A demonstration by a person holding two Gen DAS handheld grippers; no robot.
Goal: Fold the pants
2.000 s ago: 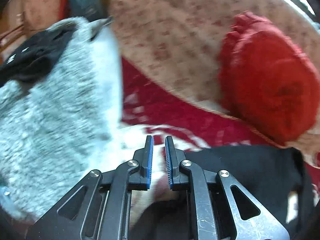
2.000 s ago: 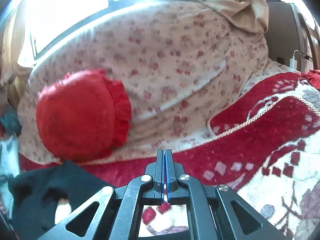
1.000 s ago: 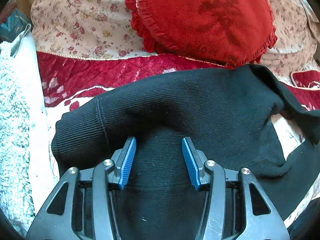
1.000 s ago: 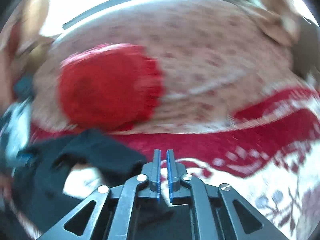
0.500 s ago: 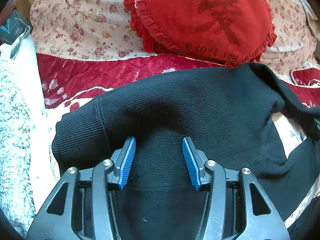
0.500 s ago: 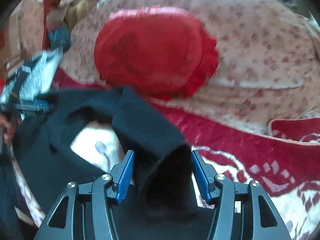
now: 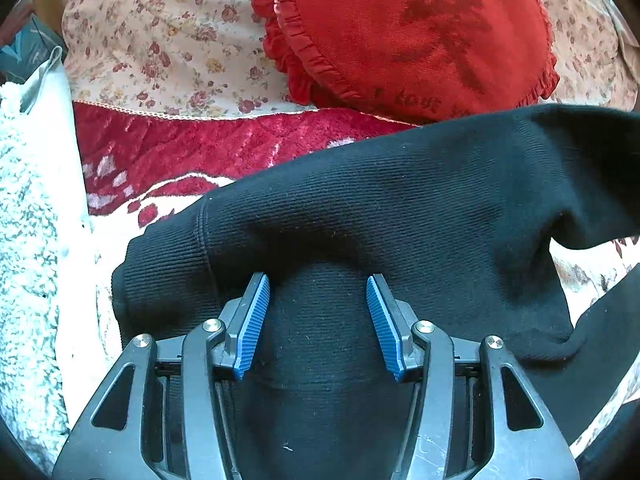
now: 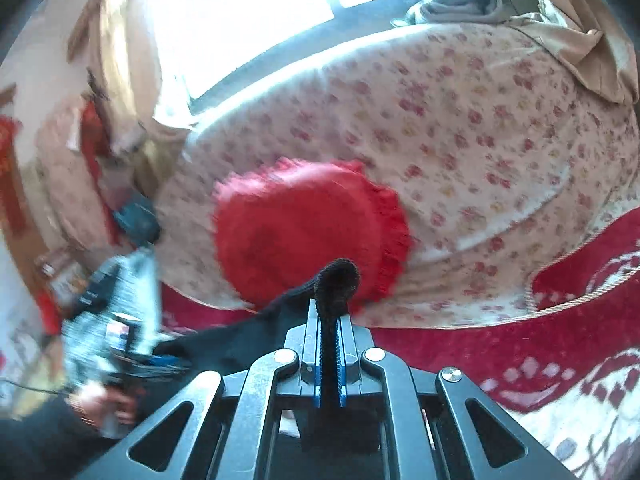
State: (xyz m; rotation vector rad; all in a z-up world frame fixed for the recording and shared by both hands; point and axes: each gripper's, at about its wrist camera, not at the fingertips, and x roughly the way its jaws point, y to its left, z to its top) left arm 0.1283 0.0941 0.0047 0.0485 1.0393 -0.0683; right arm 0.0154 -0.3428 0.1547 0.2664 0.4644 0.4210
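The black knit pants (image 7: 400, 208) lie rumpled on a red and white blanket (image 7: 168, 152). My left gripper (image 7: 318, 284) is open, its blue pads on either side of a raised fold of the black fabric, near the ribbed hem at the left. My right gripper (image 8: 329, 312) is shut on a bunch of the pants (image 8: 338, 280) and holds it lifted, the fabric sticking up between the fingers. In the right wrist view the left gripper (image 8: 120, 336) shows blurred at the left, in a hand.
A round red frilled cushion (image 7: 408, 32) leans on a floral bolster (image 7: 168, 40) just behind the pants. A fluffy white blanket (image 7: 32, 240) lies at the left. A bright window (image 8: 248, 12) is behind the bolster.
My right gripper has closed on an end of the pants and lifted it up. The pants' right end has risen in the left wrist view. My left gripper has stayed open in place.
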